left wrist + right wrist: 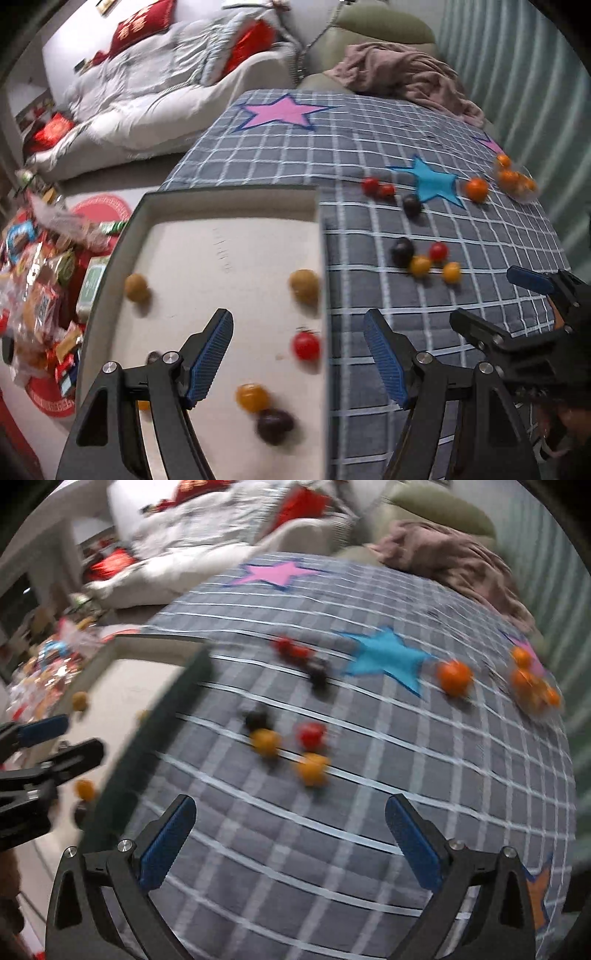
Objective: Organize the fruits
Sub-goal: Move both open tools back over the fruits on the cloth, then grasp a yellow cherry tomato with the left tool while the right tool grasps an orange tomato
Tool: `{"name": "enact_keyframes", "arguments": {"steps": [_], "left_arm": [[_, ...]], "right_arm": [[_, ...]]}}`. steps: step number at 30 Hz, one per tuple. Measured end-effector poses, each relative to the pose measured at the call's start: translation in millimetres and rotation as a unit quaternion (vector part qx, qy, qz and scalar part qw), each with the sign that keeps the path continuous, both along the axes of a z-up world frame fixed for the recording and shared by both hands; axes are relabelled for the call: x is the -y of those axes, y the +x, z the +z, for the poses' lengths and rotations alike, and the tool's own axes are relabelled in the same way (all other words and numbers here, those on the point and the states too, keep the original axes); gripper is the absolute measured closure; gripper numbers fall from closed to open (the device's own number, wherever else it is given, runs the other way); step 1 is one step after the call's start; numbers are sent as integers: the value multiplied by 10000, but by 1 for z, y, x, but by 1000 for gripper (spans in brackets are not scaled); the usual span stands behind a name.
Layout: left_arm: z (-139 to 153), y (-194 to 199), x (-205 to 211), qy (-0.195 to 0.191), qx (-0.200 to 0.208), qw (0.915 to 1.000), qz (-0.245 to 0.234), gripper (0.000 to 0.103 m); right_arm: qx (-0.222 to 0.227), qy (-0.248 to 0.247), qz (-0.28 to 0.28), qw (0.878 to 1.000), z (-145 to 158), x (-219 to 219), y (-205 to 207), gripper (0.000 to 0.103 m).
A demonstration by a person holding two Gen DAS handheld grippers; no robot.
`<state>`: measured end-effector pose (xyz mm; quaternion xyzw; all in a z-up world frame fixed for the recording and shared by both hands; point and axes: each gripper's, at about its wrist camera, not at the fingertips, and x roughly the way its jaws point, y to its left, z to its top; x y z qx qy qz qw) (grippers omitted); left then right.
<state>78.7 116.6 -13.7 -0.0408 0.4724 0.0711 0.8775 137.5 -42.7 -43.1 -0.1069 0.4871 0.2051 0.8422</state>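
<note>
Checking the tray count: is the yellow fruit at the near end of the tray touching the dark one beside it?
Cannot tell. In the left wrist view the yellow fruit and dark fruit overlap, but both are motion-blurred, so contact isn't plain.

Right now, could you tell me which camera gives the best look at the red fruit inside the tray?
The left wrist view: the red fruit lies in plain sight on the tray floor near its right wall, only slightly blurred. In the right wrist view, the tray's wall hides that spot, so the fruit cannot be seen.

Motion blur smears the small fruits (291,746) across the checked blanket (369,812); at nine o'clock, the tray (122,686) is cut off.
</note>
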Motion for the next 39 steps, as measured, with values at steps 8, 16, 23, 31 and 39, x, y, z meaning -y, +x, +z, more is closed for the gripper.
{"name": "enact_keyframes", "arguments": {"steps": [8, 16, 23, 31, 39], "left_arm": [[-3, 11, 32, 117, -53, 9997, -206, 29], [-9, 13, 39, 190, -159, 9996, -112, 29], [-14, 21, 47, 195, -178, 9996, -38, 29], [-22, 30, 54, 152, -269, 9995, 37, 29], [-32, 46, 63, -3, -387, 9992, 89, 29]], "right_arm": [[64, -164, -209, 9996, -19, 12, 18, 0], [86, -167, -37, 9998, -35, -5, 27, 0], [37, -190, 128, 9997, -35, -5, 31, 0], [285, -42, 37, 9996, -32, 2, 36, 17], [277, 286, 372, 9985, -24, 12, 37, 70]]}}
